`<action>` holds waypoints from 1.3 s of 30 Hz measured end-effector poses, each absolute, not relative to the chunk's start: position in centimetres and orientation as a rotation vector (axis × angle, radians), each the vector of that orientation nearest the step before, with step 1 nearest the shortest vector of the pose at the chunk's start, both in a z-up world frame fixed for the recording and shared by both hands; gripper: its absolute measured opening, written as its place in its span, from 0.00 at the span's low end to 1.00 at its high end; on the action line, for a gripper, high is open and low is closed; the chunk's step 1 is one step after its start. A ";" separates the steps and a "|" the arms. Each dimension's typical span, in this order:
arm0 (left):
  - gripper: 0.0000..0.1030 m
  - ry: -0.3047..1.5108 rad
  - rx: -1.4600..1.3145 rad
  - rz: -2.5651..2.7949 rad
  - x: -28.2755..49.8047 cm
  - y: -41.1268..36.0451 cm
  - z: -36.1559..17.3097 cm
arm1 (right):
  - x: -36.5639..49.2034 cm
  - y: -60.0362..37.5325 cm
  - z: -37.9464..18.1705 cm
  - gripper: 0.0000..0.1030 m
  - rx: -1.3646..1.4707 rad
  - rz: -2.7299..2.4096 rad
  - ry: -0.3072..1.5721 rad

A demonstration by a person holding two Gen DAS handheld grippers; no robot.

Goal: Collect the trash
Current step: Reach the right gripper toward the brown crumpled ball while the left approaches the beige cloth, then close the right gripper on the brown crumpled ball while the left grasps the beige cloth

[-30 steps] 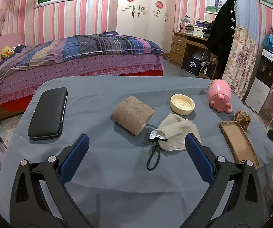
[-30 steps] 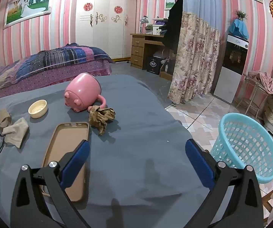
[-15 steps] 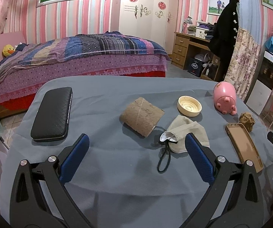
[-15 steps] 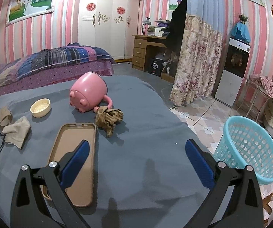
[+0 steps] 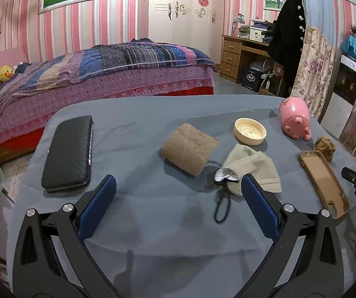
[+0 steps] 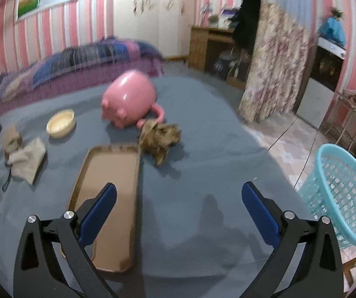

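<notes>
A cardboard tube (image 5: pixel 189 152), a used beige face mask (image 5: pixel 251 167) with a black strap, and a crumpled brown paper wad (image 5: pixel 324 147) lie on the grey-covered table (image 5: pixel 153 114). My left gripper (image 5: pixel 178 196) is open and empty, a little short of the tube and mask. My right gripper (image 6: pixel 178 198) is open and empty above the table, with the paper wad (image 6: pixel 160 137) ahead of it. The mask (image 6: pixel 27 159) and tube (image 6: pixel 11 139) show far left there. A turquoise basket (image 6: pixel 339 193) stands on the floor at the right.
A black case (image 5: pixel 68 152), a cream dish (image 5: pixel 249 131), a pink pig mug (image 5: pixel 295 118) on its side and a brown phone case (image 5: pixel 324 180) lie on the table. The phone case (image 6: pixel 111 188) sits under my right gripper's left finger. A bed stands behind.
My right gripper has moved forward toward the paper wad and pig mug, blurring the view. My left gripper has shifted left, so the tube and mask sit further right.
</notes>
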State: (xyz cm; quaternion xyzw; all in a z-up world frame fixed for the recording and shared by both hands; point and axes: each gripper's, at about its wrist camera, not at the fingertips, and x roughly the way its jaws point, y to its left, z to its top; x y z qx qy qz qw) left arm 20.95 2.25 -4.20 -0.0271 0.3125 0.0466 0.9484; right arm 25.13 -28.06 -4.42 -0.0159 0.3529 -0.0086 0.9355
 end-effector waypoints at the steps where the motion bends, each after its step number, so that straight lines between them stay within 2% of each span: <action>1: 0.95 0.643 -0.061 0.088 21.1 2.4 -4.3 | 25.1 -27.9 -4.4 0.96 -0.041 -0.017 0.715; 5: 0.94 0.677 -0.095 0.031 21.9 1.6 -4.5 | 25.6 -28.1 -4.4 0.96 -0.080 -0.047 0.698; 12: 0.94 0.696 -0.017 -0.063 24.6 -4.4 -4.6 | 27.0 -30.1 -4.0 0.96 -0.047 -0.059 0.693; 20: 0.84 0.790 0.027 -0.099 28.0 -7.6 -6.5 | 29.9 -30.0 -4.1 0.95 -0.051 0.004 0.700; 23: 0.75 0.820 0.053 -0.081 28.9 -7.9 -7.2 | 31.3 -29.4 -4.6 0.88 -0.057 0.043 0.724; 26: 0.63 0.833 0.057 -0.070 29.3 -7.9 -7.4 | 32.7 -28.9 -5.3 0.70 -0.051 0.084 0.765; 28: 0.55 0.841 0.034 -0.063 29.5 -7.5 -7.5 | 33.2 -28.8 -5.5 0.50 -0.032 0.127 0.784; 30: 0.49 0.840 0.018 -0.066 29.6 -7.1 -7.5 | 33.2 -29.1 -5.3 0.37 -0.013 0.140 0.779; 34: 0.30 0.829 0.022 -0.082 29.6 -7.2 -7.3 | 31.6 -30.0 -4.3 0.32 0.018 0.129 0.718; 39: 0.08 0.804 0.093 -0.071 29.2 -8.5 -6.9 | 29.3 -31.3 -3.7 0.32 0.021 0.096 0.702</action>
